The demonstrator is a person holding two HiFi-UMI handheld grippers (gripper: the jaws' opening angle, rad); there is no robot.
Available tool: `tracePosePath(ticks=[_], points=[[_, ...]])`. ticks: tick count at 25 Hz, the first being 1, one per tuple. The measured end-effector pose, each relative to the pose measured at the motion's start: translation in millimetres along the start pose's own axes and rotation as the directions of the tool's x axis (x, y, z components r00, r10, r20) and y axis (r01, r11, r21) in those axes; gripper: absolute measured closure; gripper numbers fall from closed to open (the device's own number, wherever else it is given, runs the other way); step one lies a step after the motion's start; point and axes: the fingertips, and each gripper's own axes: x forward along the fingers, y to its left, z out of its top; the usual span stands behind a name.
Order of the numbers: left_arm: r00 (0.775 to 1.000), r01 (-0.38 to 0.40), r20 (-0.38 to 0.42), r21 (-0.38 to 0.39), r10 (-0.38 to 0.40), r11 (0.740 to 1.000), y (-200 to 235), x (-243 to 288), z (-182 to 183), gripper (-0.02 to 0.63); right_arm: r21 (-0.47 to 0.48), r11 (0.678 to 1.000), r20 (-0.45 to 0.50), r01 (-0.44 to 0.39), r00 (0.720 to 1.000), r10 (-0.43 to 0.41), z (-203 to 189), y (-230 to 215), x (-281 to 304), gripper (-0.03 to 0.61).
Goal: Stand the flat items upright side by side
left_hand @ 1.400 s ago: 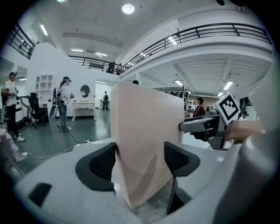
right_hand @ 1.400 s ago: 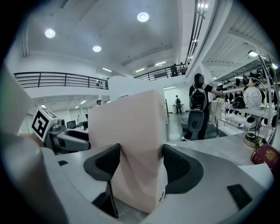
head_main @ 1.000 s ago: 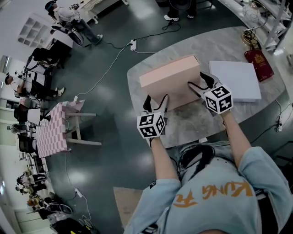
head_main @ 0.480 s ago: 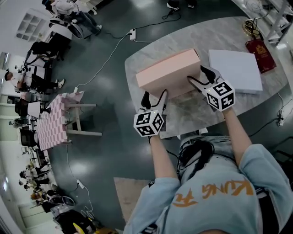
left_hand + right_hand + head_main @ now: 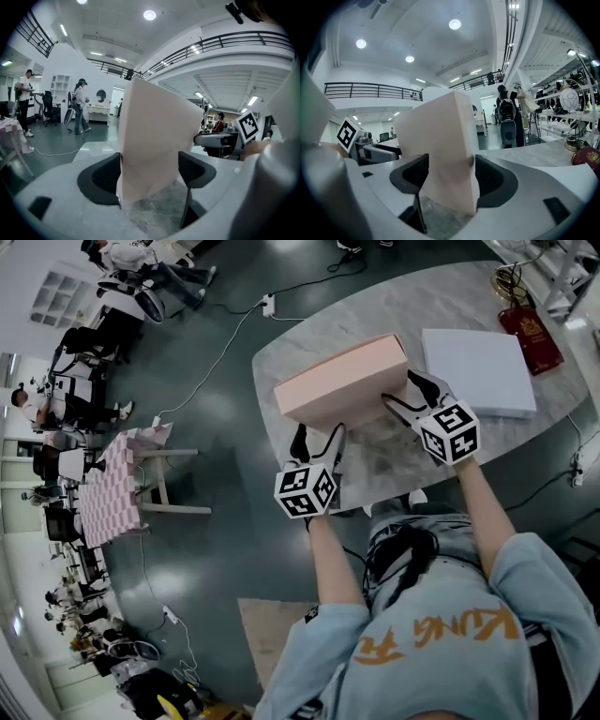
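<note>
Far left in my head view, off the counter, a pink-and-white checkered side table [image 5: 112, 498] stands on the dark floor. A white power strip [image 5: 270, 306] with its cable lies at upper centre-left, and people [image 5: 141, 277] work at desks in the upper left corner.

On the marble counter [image 5: 394, 474], the left gripper [image 5: 318, 439] sits at the near-left corner of the pink box [image 5: 342, 381], at the frame's centre. Its fingers [image 5: 101, 176] have just been spreading. The box corner fills the gap between them, and both pads look to be against its faces. From that gripper's view the box rises tall and tilted, blocking most of the scene ahead.

The box's broad face is turned up toward my head camera, with its near edge toward me. I cannot tell how steeply it leans.

The right gripper [image 5: 410, 401] has the near-right corner, its fingers [image 5: 494, 180] clamped on either face of the box.

Just right of it, a white flat box [image 5: 478, 371] lies flat on the counter, close beside the pink box's right end. Beyond that, at the upper right, a red booklet [image 5: 532, 341] lies touching the white box's far corner, with a brassy wire object [image 5: 511, 282] just above it.
</note>
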Motion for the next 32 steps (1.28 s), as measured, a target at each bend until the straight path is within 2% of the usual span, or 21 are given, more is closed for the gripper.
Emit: tracePosePath(ticks=[9, 14, 18, 22, 25, 29, 30, 32], points=[[1.000, 0.007, -0.010, -0.006, -0.007, 1.000, -1, -18, -12, 0.218, 0.021, 0.999, 0.004, 0.026, 1.000, -0.026, -4, 7, -12, 0.267], [0.999, 0.039, 0.017, -0.019, -0.039, 0.999, -5, -26, -11, 0.232, 0.032, 0.998, 0.002, 0.045, 0.999, -0.045, -6, 16, -20, 0.289], [0.997, 0.076, 0.022, -0.039, -0.075, 0.996, -16, -37, -17, 0.284, 0.069, 0.997, 0.009, 0.045, 0.999, -0.046, -13, 32, -37, 0.386], [0.992, 0.125, 0.014, -0.030, -0.125, 0.992, -28, -54, -19, 0.336, 0.091, 0.993, 0.001, 0.069, 0.998, -0.069, -19, 53, -50, 0.432], [0.988, 0.156, 0.007, -0.018, -0.155, 0.988, -37, -68, -25, 0.408, 0.099, 0.992, -0.002, 0.082, 0.997, -0.082, -26, 69, -62, 0.486], [0.986, 0.164, 0.024, -0.020, -0.164, 0.986, -46, -82, -34, 0.539, 0.098, 0.989, 0.001, 0.108, 0.994, -0.109, -35, 79, -81, 0.575], [0.986, 0.162, 0.030, -0.026, -0.162, 0.986, -48, -85, -37, 0.573, 0.096, 0.989, 0.002, 0.112, 0.994, -0.113, -37, 80, -86, 0.575], [0.985, 0.169, 0.035, -0.040, -0.168, 0.985, -53, -90, -43, 0.600, 0.093, 0.989, 0.002, 0.114, 0.993, -0.115, -41, 85, -95, 0.577]])
